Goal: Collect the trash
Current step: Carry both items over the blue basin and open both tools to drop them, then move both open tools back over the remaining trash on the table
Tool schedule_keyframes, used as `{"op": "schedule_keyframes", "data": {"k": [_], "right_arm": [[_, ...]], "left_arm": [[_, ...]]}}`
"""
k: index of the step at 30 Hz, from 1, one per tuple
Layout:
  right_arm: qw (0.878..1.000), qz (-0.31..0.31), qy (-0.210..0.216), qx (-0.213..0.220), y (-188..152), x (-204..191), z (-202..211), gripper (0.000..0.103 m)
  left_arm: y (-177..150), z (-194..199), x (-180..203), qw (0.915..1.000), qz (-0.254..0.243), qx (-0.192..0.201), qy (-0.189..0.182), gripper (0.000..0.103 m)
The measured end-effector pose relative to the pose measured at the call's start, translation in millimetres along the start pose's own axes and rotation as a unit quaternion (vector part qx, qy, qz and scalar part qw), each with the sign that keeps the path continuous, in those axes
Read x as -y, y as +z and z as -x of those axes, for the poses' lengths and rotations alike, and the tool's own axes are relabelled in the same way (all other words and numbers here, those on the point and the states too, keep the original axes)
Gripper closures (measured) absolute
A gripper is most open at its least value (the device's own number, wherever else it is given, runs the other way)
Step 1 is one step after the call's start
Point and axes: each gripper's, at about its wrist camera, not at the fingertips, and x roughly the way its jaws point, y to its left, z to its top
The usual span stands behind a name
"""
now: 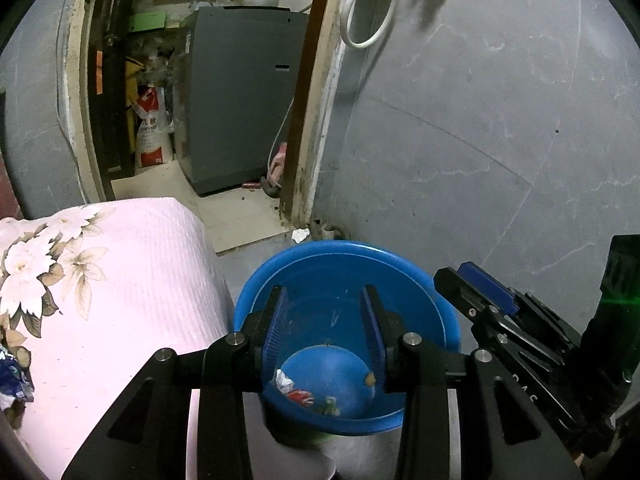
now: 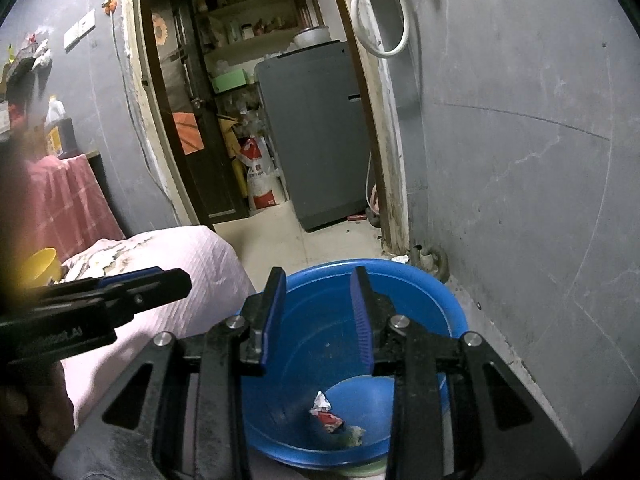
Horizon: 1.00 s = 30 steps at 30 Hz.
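Trash (image 1: pixel 298 390) lies in the blue basin (image 1: pixel 344 256), at six o'clock below my left gripper (image 1: pixel 325 322); both the left and the right gripper (image 2: pixel 318 316) hang parted, empty.

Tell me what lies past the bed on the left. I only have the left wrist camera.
Observer: A yellow bowl sits beyond the pink bedspread, at the far left of the right wrist view.
Operator: Report what's behind it.
Observer: A red checked cloth hangs there, draped over some furniture.
Operator: Check the wall above.
Observer: A white switch plate is mounted on the grey wall.
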Motion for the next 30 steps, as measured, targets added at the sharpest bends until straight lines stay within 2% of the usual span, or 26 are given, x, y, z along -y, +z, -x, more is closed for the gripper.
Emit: {"op": "schedule_keyframes", "data": {"k": [7, 13, 15, 17, 19, 23, 28, 30], "right_arm": [[1.000, 0.004, 0.000, 0.009, 6.7, -6.6, 11.3, 0.062], [0.999, 0.017, 0.007, 0.028, 19.3, -27.7, 29.3, 0.061], [0.999, 0.022, 0.011, 0.035, 23.8, -38.1, 35.5, 0.056], [0.998, 0.027, 0.018, 0.044, 28.6, -49.3, 41.4, 0.048], [0.998, 0.031, 0.025, 0.053, 33.2, -60.8, 45.6, 0.041], [0.996, 0.037, 0.039, 0.070, 40.7, -85.0, 53.9, 0.022], [0.993, 0.050, 0.059, 0.092, 46.4, -118.5, 61.8, 0.006], [0.991, 0.056, 0.070, 0.098, 47.1, -130.7, 63.4, 0.000]], "left_arm": [[4.4, 17.7, -3.7, 0.9999, 0.002, 0.014, 0.002, 0.070], [9.6, 53.9, -13.6, 0.9987, 0.012, 0.048, 0.013, 0.070], [10.9, 68.1, -19.4, 0.9978, 0.015, 0.061, 0.020, 0.070], [12.2, 85.0, -26.4, 0.9964, 0.016, 0.077, 0.032, 0.066], [12.4, 104.0, -35.5, 0.9940, 0.022, 0.098, 0.044, 0.056], [8.9, 139.6, -55.7, 0.9884, 0.037, 0.131, 0.067, 0.044], [0.2, 182.5, -86.4, 0.9744, 0.075, 0.184, 0.105, 0.005], [-5.0, 199.1, -99.7, 0.9672, 0.092, 0.206, 0.116, 0.002]]}}
